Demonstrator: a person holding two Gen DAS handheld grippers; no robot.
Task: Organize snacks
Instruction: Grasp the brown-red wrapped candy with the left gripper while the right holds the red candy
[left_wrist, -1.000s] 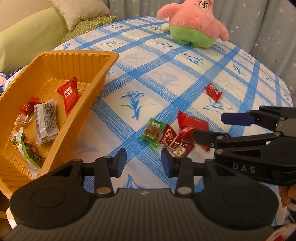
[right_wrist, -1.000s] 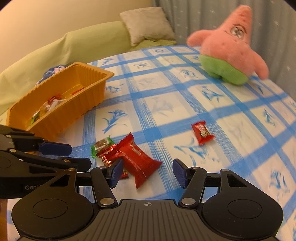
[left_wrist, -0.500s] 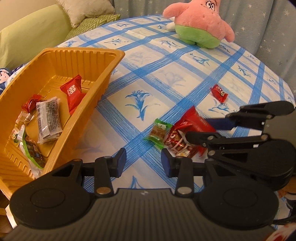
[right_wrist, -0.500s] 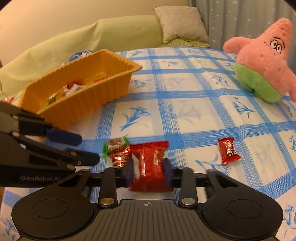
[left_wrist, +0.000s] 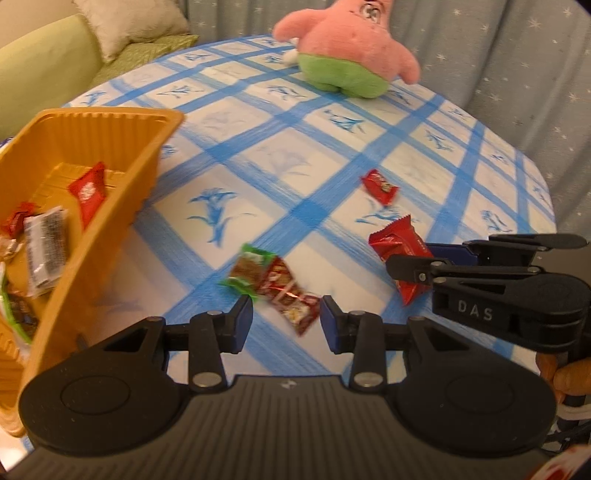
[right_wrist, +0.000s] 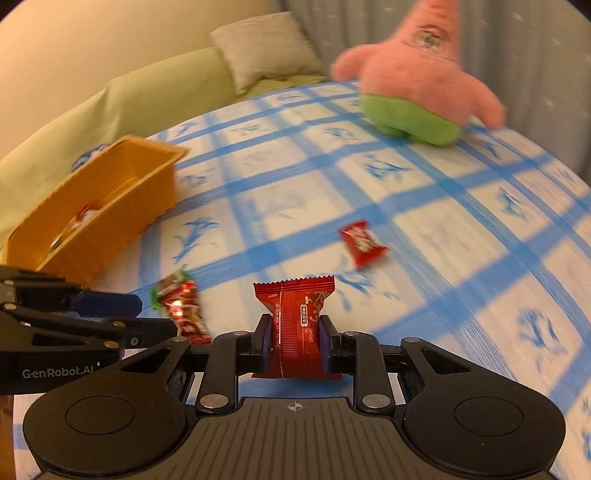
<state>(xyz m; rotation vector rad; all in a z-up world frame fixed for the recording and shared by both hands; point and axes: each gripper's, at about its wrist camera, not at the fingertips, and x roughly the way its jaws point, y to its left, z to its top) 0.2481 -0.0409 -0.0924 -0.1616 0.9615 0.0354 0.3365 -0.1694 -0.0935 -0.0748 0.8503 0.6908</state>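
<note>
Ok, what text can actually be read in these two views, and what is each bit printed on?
"DAS": on the right gripper body, seen from the left wrist.
"GenRobot.AI": on the left gripper body, seen from the right wrist.
Red snack packet held by the right gripper: print too small to read.
Other wrappers on the table and in the orange tray: blurred, unreadable.

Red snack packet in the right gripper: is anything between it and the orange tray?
The left gripper and two wrapped snacks sit low on that side, between the red snack packet and the orange tray. The right gripper should probably carry it above them.
</note>
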